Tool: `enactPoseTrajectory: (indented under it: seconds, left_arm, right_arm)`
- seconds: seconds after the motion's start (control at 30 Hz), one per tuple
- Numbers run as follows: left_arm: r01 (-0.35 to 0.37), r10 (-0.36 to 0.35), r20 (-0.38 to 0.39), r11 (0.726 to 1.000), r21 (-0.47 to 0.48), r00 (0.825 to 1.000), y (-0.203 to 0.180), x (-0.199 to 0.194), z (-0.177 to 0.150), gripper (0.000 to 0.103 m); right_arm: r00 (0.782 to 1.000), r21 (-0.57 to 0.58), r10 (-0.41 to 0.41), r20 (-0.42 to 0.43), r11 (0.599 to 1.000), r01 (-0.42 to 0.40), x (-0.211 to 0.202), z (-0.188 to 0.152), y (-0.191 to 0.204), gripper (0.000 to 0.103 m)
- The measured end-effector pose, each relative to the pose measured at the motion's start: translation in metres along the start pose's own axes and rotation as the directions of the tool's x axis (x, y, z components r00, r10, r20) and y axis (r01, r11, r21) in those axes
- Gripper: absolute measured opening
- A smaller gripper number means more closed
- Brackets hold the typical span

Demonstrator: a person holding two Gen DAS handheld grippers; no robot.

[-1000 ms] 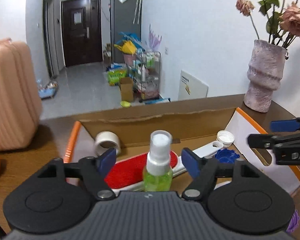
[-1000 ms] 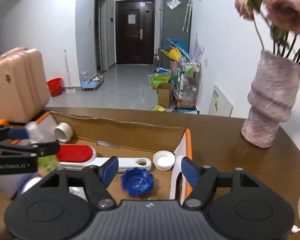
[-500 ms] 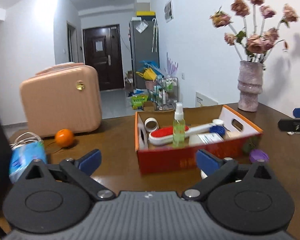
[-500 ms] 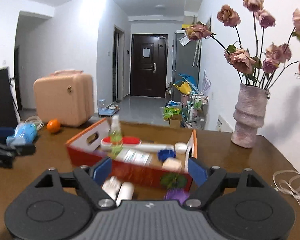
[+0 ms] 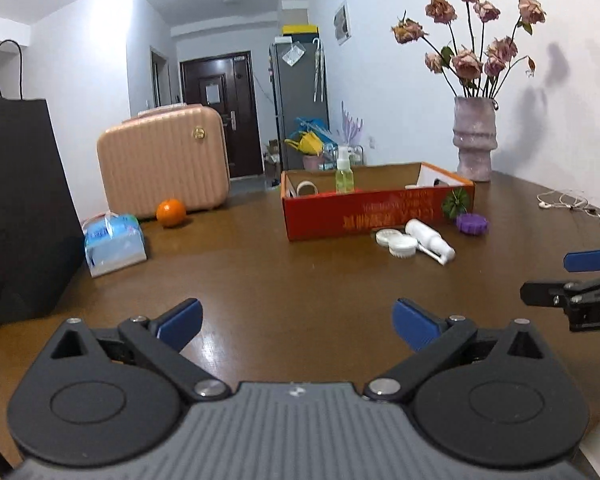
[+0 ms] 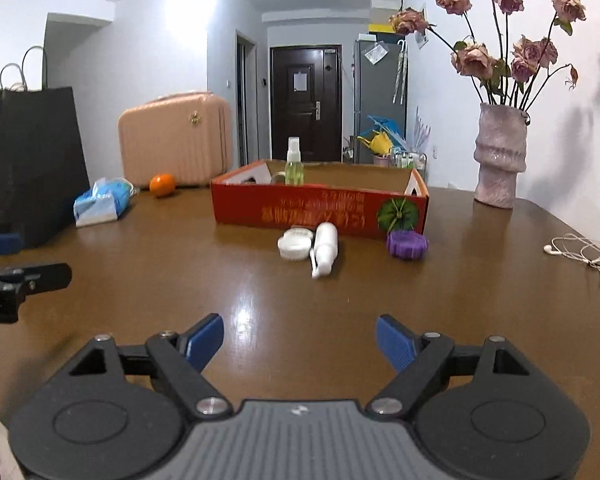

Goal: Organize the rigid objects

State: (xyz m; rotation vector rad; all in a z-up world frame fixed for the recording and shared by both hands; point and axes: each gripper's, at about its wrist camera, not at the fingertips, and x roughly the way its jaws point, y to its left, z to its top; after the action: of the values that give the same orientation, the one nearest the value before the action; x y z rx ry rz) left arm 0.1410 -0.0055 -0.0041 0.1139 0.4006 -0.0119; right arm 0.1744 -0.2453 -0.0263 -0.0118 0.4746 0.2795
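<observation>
Table [image 5: 300, 280] from the left wrist view first: one red cardboard box [image 5: 364, 216] sits toward the far side, with one green spray bottle [image 5: 344, 176] upright inside it and one roll of tape [image 5: 307, 189] near its left end. In front of the box lie four loose things: two white round caps [image 5: 396, 242] touching each other, one white spray bottle [image 5: 430, 238] on its side just beside them, and one purple lid [image 5: 471, 223] near the box's right corner. The left gripper [image 5: 296, 320] hangs spread wide, nothing between its fingers. One orange [image 5: 171, 212], one tissue pack [image 5: 114, 242].

Over to the right wrist view: same box [image 6: 320, 212], green bottle [image 6: 294, 170] standing in it, two caps [image 6: 295, 244], white bottle [image 6: 325, 248], purple lid [image 6: 406, 244] on the table. The right gripper [image 6: 300, 340] is released too, holding nothing. One vase [image 6: 498, 156] of dried roses stands at the right.
</observation>
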Motion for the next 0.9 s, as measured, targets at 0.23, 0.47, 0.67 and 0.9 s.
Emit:
enactPoseTrajectory:
  seconds: [0.23,0.47,0.67,0.9]
  left_arm:
    - [0.006,-0.006,-0.011,1.000,0.008,1.000,-0.008,0.001,-0.004,0.103]
    - [0.035,-0.036,-0.050,0.999,-0.014,0.998,-0.018,0.028,0.001,0.103]
    - [0.068,-0.074,-0.098,0.996,-0.057,0.992,-0.029,0.069,0.014,0.103]
    - [0.112,-0.118,-0.115,0.992,-0.054,0.986,-0.042,0.123,0.036,0.103]
  right_arm:
    - [0.999,0.039,-0.029,0.017,0.999,0.028,-0.003,-0.001,-0.011,0.083]
    - [0.998,0.081,-0.069,-0.005,0.994,0.069,0.016,0.002,-0.034,0.082]
    - [0.996,0.108,-0.087,-0.033,0.990,0.090,0.048,0.014,-0.061,0.081]
    - [0.996,0.099,-0.068,-0.061,0.992,0.074,0.099,0.044,-0.089,0.076]
